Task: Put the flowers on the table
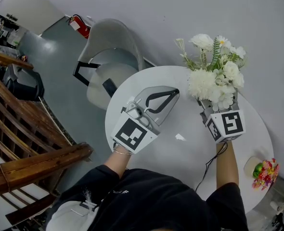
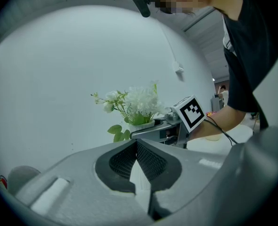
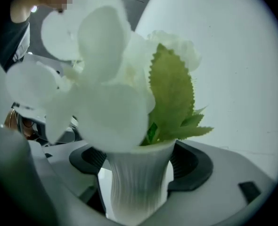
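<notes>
1. My left tongs [image 2: 137, 142] are pressed together at the tips with nothing between them. They hang idle over the round white table [image 1: 185, 124], well to the left of the work.
2. To their right, my right tongs [image 3: 138, 164] are held level with the jaws spread. A white ribbed vase [image 3: 136, 189] stands upright between the jaws. The pads sit just beside its flared rim and, as far as I can judge, do not press on it.
3. The flowers [image 1: 214, 76] rise from that vase, right at the tips of the right tongs and over the tabletop. I judge the vase is set down and the grip let go, though no view shows me its base. What remains is to draw the right tongs straight back without clipping the vase.
4. The bunch is full white blooms with thin green stems and one broad serrated leaf [image 3: 172, 98]. It spreads wider than the narrow-waisted vase, so it looks top-heavy and easy to tip. From the head view it hides the jaws beneath it.
</notes>
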`<state>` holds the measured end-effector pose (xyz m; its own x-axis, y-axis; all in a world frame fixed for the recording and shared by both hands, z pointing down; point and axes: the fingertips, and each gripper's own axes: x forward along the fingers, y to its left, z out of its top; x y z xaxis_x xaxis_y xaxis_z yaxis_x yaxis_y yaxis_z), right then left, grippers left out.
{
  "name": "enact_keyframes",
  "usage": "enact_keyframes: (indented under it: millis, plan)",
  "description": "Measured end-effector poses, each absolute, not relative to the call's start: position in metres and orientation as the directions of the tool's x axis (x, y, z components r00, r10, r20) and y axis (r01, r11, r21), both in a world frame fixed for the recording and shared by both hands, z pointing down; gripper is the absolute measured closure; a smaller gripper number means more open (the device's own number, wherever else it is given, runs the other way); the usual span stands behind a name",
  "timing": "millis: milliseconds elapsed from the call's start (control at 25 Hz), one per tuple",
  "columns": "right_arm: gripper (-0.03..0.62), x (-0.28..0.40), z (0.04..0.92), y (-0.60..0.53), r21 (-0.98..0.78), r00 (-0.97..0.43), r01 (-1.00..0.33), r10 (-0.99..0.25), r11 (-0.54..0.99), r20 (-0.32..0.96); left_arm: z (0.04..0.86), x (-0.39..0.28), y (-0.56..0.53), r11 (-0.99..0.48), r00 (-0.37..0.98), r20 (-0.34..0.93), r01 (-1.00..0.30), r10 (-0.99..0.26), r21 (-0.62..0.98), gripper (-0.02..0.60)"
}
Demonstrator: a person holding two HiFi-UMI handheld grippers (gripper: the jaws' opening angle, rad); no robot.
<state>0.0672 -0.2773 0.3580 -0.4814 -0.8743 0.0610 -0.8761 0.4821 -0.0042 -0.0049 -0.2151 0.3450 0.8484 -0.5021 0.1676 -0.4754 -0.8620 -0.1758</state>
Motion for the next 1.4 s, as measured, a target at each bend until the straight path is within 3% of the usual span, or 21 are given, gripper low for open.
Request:
enact_keyframes:
  millis: [1400]
  plan:
    - [0.177, 0.087, 0.34, -0.204, -0.066, -0.39, -0.92, -0.919, 0.386, 0.066, 0.3, 0.003, -0.163, -0.86, 0.871, 0.101, -0.446, -0.481, -0.246, 0.583]
